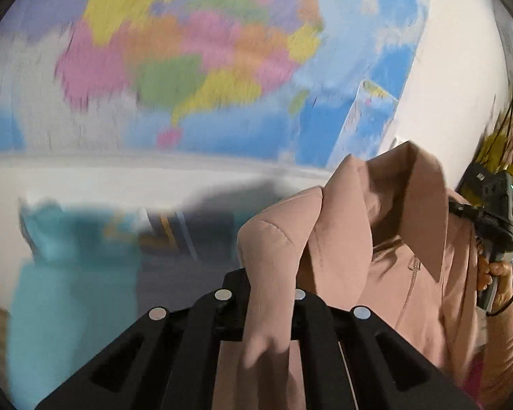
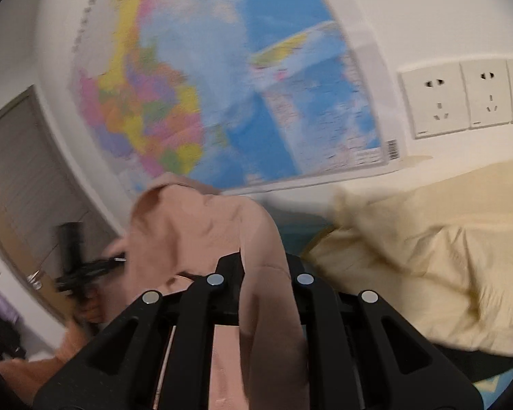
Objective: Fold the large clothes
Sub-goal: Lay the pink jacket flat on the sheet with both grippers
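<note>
A dusty-pink jacket with a wide collar and a zip hangs in the air in front of the wall. My left gripper is shut on a fold of its shoulder fabric, which drapes down between the black fingers. In the right wrist view the same jacket bunches up, and my right gripper is shut on a strip of it. The right tool's black housing shows beyond the collar, held by a hand. Both views are blurred.
A large coloured wall map fills the background, close behind the jacket. Teal cloth lies low on the left. A cream duvet lies to the right, under white wall sockets. A door stands at far left.
</note>
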### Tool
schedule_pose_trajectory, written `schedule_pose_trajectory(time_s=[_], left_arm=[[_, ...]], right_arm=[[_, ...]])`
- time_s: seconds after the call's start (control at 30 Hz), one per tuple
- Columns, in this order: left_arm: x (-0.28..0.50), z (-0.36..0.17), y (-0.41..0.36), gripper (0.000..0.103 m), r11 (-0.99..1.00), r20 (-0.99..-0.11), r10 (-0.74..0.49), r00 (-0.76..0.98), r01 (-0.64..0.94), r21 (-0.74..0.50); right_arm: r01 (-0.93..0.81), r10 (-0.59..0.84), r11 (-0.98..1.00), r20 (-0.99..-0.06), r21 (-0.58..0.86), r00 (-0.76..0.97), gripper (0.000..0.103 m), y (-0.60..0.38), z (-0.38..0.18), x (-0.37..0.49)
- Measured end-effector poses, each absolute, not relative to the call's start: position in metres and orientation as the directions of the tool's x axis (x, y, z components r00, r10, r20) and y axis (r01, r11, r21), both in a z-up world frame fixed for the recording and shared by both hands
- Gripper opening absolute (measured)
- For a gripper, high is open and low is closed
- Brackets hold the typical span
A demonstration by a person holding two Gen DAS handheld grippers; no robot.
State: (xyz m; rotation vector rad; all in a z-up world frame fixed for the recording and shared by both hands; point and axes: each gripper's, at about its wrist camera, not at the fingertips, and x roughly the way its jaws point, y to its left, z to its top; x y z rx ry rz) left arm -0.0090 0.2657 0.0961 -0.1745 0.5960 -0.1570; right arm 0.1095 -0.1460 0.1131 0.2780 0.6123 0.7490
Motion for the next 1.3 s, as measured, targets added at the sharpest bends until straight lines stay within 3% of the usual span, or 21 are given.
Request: schedule_pose_trajectory(time_s=[0.1, 0.17, 0.2, 0.27, 0.33, 0.43, 0.47, 0.5, 0.63, 0.7, 0.73, 0.77, 0.8, 0.97, 1.0, 1.07, 1.2, 1.23, 1.3], left_arm=[[0.024, 0.081, 0.239, 0.007, 0.996, -0.601, -0.084, 0.795, 0.051, -0.071], [0.05, 0.053, 0.225, 0.018, 1.0, -0.658, -0.02, 0.753, 0.023, -0.004], [0.065, 0.029, 0.216, 0.026, 0.999, -0.7, 0.0, 0.714, 0.025, 0.024], [0.081, -0.01, 0.207, 0.031, 0.996, -0.769, 0.075, 0.635, -0.006, 0.091], [0.079, -0.026, 0.211, 0.032, 0.999, -0.796, 0.027, 0.605, 0.002, 0.035], [0.048, -0.015, 0.228, 0.049, 0.999, -0.767, -0.045, 0.641, 0.012, -0.049], [0.027, -0.002, 0.238, 0.06, 0.997, -0.718, -0.066, 0.693, 0.027, -0.066], [0.014, 0.005, 0.242, 0.072, 0.997, -0.689, -0.069, 0.721, 0.028, -0.07], [-0.036, 0.017, 0.263, 0.075, 0.996, -0.667, -0.087, 0.74, 0.044, -0.082], [-0.054, 0.007, 0.269, 0.076, 0.996, -0.695, -0.09, 0.713, 0.049, -0.078], [-0.06, 0.0, 0.271, 0.078, 0.995, -0.708, -0.097, 0.699, 0.057, -0.081], [-0.066, -0.01, 0.274, 0.079, 0.994, -0.726, -0.107, 0.679, 0.059, -0.091], [-0.069, -0.022, 0.278, 0.079, 0.993, -0.738, -0.117, 0.664, 0.062, -0.101], [-0.087, -0.047, 0.284, 0.08, 0.973, -0.742, -0.226, 0.631, 0.116, -0.198], [-0.088, -0.048, 0.282, 0.084, 0.971, -0.741, -0.234, 0.63, 0.124, -0.202], [-0.093, -0.05, 0.279, 0.088, 0.97, -0.743, -0.241, 0.624, 0.14, -0.197], [-0.095, -0.072, 0.258, 0.084, 0.971, -0.799, -0.23, 0.555, 0.187, -0.149], [-0.096, -0.074, 0.254, 0.082, 0.974, -0.797, -0.212, 0.565, 0.189, -0.126], [-0.099, -0.073, 0.247, 0.025, 0.973, -0.782, -0.214, 0.586, 0.199, -0.117]], right_arm=[[-0.433, 0.649, 0.757, -0.491, 0.489, 0.581, 0.013, -0.151, 0.078, 0.154], [-0.366, 0.578, 0.813, -0.56, 0.452, 0.593, 0.014, -0.15, 0.058, 0.168], [-0.338, 0.536, 0.843, -0.599, 0.418, 0.595, 0.022, -0.149, 0.048, 0.173], [-0.271, 0.47, 0.88, -0.634, 0.39, 0.614, 0.037, -0.155, 0.034, 0.178], [-0.268, 0.476, 0.875, -0.614, 0.403, 0.63, 0.04, -0.163, 0.035, 0.173], [-0.297, 0.438, 0.898, -0.609, 0.324, 0.661, 0.062, -0.169, 0.05, 0.149], [-0.311, 0.429, 0.903, -0.601, 0.296, 0.674, 0.073, -0.17, 0.054, 0.139], [-0.34, 0.432, 0.902, -0.591, 0.267, 0.681, 0.076, -0.172, 0.059, 0.123], [-0.398, 0.408, 0.901, -0.646, 0.171, 0.645, 0.08, -0.167, 0.046, 0.085], [-0.405, 0.374, 0.905, -0.695, 0.13, 0.614, 0.075, -0.163, 0.03, 0.073], [-0.409, 0.355, 0.906, -0.725, 0.111, 0.59, 0.065, -0.162, 0.02, 0.07], [-0.412, 0.346, 0.905, -0.748, 0.107, 0.567, 0.024, -0.163, 0.013, 0.07], [-0.413, 0.349, 0.903, -0.758, 0.115, 0.552, 0.004, -0.165, 0.012, 0.071], [-0.271, 0.327, 0.944, -0.622, 0.187, 0.711, 0.002, -0.228, 0.071, 0.081], [-0.237, 0.302, 0.953, -0.604, 0.187, 0.738, 0.002, -0.237, 0.078, 0.084], [-0.21, 0.281, 0.96, -0.618, 0.186, 0.735, 0.002, -0.242, 0.074, 0.092], [-0.211, 0.288, 0.958, -0.679, 0.197, 0.675, 0.003, -0.23, 0.042, 0.1], [-0.209, 0.301, 0.954, -0.676, 0.217, 0.672, 0.011, -0.231, 0.036, 0.096], [-0.213, 0.345, 0.938, -0.659, 0.275, 0.668, 0.037, -0.235, 0.031, 0.089]])
